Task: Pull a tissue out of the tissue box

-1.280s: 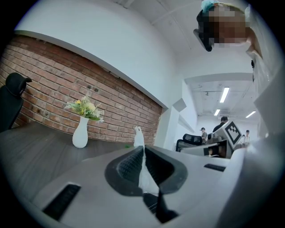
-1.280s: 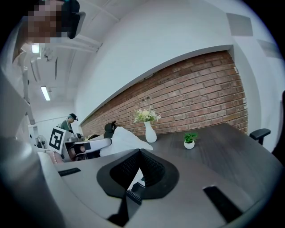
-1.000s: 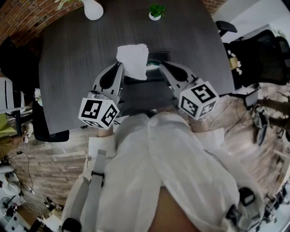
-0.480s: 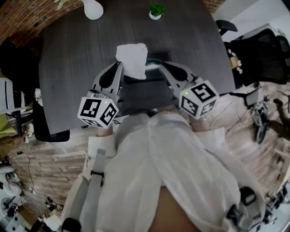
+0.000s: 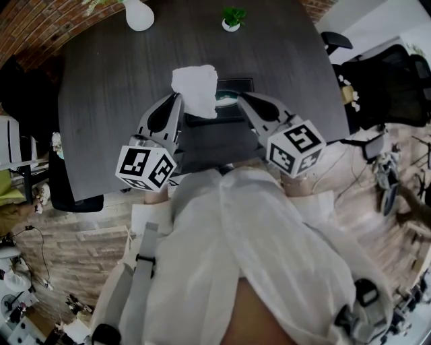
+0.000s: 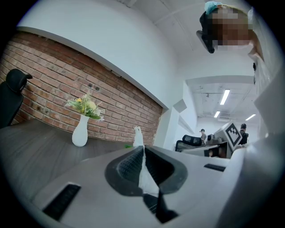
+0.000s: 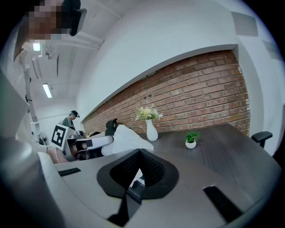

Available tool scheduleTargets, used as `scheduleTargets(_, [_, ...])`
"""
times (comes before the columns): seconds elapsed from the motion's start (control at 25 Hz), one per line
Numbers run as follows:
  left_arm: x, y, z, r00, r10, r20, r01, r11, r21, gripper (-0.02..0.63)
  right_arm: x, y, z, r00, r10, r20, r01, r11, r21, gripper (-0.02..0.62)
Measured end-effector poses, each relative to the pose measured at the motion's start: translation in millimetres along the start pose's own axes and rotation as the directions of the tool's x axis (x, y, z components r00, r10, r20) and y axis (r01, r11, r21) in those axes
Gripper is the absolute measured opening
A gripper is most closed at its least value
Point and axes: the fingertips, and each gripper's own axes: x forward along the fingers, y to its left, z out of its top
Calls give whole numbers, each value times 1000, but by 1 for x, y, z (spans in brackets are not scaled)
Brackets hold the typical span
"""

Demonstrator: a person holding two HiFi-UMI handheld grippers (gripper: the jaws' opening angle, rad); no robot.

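Note:
A white tissue [image 5: 196, 86] hangs crumpled above the dark table [image 5: 108, 87]. My left gripper [image 5: 180, 96] is shut on its lower left edge. In the left gripper view a thin white strip of tissue [image 6: 144, 176] runs between the closed pads of my left gripper [image 6: 142, 149]. The dark tissue box [image 5: 237, 84] lies just right of the tissue. My right gripper [image 5: 240, 98] is at the box's near right side. In the right gripper view my right gripper [image 7: 139, 151] has its tips together, with the box's stitched edge [image 7: 133, 194] showing below them. The tissue [image 7: 125, 138] bulges to the left there.
A white vase [image 5: 138, 13] and a small potted plant [image 5: 232, 17] stand at the table's far edge. Black office chairs [image 5: 390, 74] sit to the right and one [image 5: 74, 195] at the left. A brick wall [image 7: 200, 98] lies behind the table.

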Motion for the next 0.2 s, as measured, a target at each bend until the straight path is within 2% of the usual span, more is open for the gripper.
scheduleTargets(0.2, [0, 0, 0, 1000, -3, 3, 3, 1000, 0, 11, 1, 0, -2, 1000, -2, -3, 2, 1000, -4, 5])
